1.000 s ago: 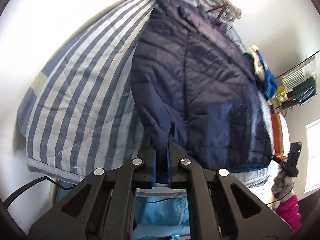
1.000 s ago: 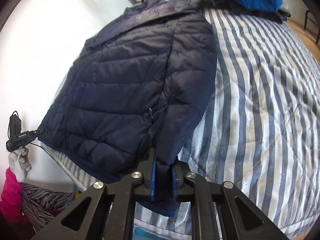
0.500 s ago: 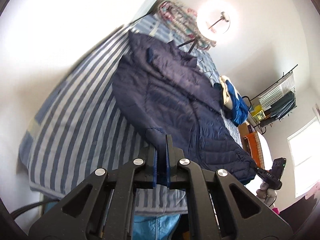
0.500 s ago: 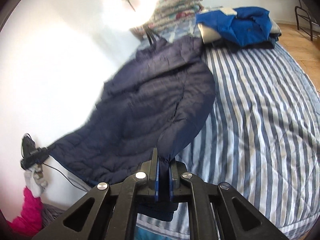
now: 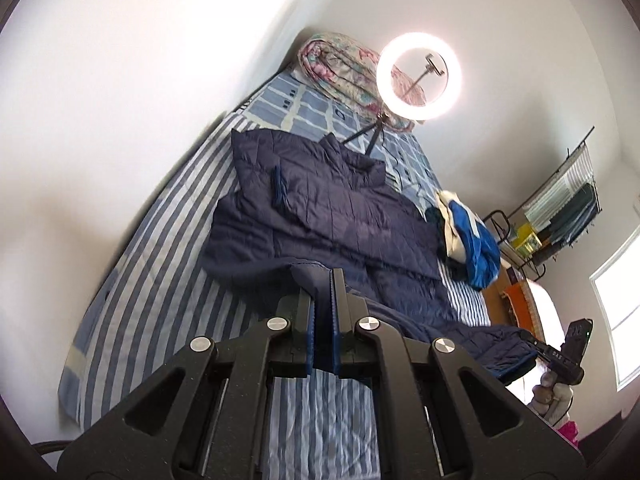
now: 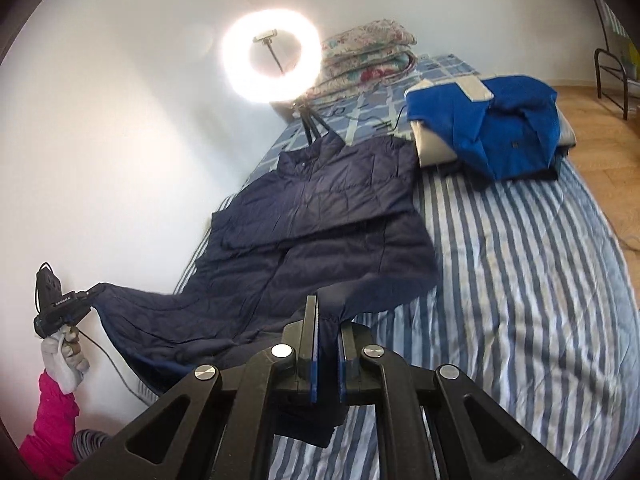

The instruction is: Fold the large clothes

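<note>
The dark navy quilted puffer jacket [image 6: 320,240] is spread on the blue-and-white striped bed [image 6: 520,280] at frame centre — its near hem raised. 2 corners are clamped: 1 by the left tongs [image 5: 324,292], 1 by the right tongs [image 6: 328,320].

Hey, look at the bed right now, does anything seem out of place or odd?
Nothing looks damaged or spilled. The navy puffer jacket lies askew across the striped bed, its lower end lifted, pinched by the left gripper and the right gripper. A ring light stands on the bed.
</note>
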Motion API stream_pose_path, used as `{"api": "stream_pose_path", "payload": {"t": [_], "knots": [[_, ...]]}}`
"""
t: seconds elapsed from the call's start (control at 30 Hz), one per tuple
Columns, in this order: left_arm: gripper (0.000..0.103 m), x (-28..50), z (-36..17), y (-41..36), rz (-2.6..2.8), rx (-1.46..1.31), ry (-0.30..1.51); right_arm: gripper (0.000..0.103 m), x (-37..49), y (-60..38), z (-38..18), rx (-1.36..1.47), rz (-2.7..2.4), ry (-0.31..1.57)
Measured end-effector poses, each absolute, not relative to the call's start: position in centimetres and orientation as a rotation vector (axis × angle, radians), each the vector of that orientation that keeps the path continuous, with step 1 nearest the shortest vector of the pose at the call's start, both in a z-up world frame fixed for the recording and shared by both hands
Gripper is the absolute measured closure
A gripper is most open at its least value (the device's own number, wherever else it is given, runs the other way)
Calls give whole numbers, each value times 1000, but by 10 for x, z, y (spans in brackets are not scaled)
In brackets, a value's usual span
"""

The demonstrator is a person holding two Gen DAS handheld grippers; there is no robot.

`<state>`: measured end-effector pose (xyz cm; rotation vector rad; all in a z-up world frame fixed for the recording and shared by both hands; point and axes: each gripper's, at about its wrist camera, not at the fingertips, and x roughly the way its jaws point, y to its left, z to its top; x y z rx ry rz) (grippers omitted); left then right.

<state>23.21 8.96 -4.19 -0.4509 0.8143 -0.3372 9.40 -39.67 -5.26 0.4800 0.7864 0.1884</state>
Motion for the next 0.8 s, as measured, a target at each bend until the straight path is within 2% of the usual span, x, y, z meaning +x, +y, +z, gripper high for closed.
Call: {"api": "stream_pose_path", "payload": {"t": [0.47,0.8], "knots": [[100,349,-78,62,-274,-429,821,99,205,-415,-72,445,129,810],[100,437,-142,52,-215,-405,882,99,298,-412,-112,355,72,891]]}}
